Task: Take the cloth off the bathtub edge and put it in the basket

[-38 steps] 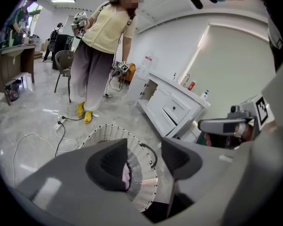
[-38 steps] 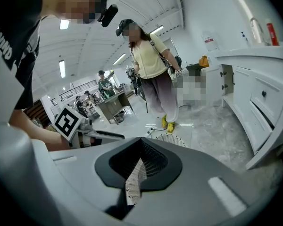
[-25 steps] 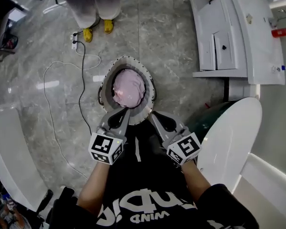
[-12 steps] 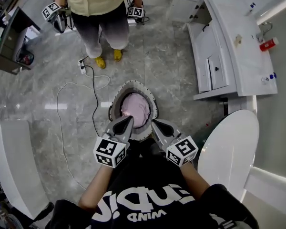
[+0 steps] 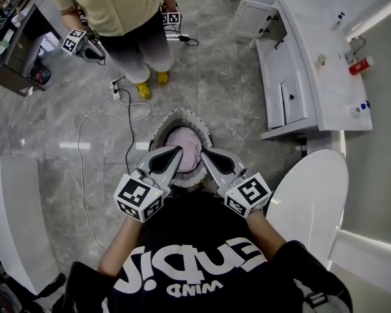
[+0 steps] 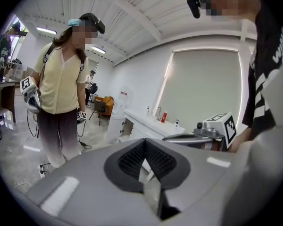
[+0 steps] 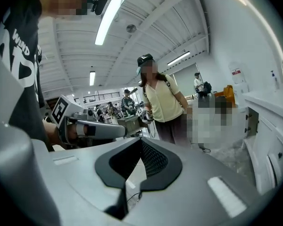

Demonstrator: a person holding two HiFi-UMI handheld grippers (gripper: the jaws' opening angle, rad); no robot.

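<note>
Head view looks down at a grey stone floor (image 5: 52,129). A round basket (image 5: 176,115) stands on the floor, near the middle of it. The pink cloth (image 5: 186,142) lies inside the basket, all bunched up. It fills most of the hole.

The left gripper (image 5: 177,151) and the right gripper (image 5: 206,152) are held up above the near rim of the basket. Their tips point toward each other and are close, but they do not touch. Each one has a cube with black and white squares at its back end. A person in a black shirt (image 5: 195,259) with white letters holds them.

Left gripper view shows its two jaws pressed together, with nothing in between. Right gripper view shows the same thing: jaws closed, nothing held. Neither gripper touches the cloth.

Past the far side of the basket, another person (image 5: 117,8) in a pale yellow top stands on the floor. This person wears yellow shoes (image 5: 153,83) and also holds two grippers. A thin cord (image 5: 83,150) curls over the floor to the left of the basket.

At the right side stands a long white counter (image 5: 313,70) with small doors. A red bottle (image 5: 356,65) sits near the back edge of the counter. Near the bottom right corner of the floor there is a big white oval thing (image 5: 309,197). I cannot tell what it is.
</note>
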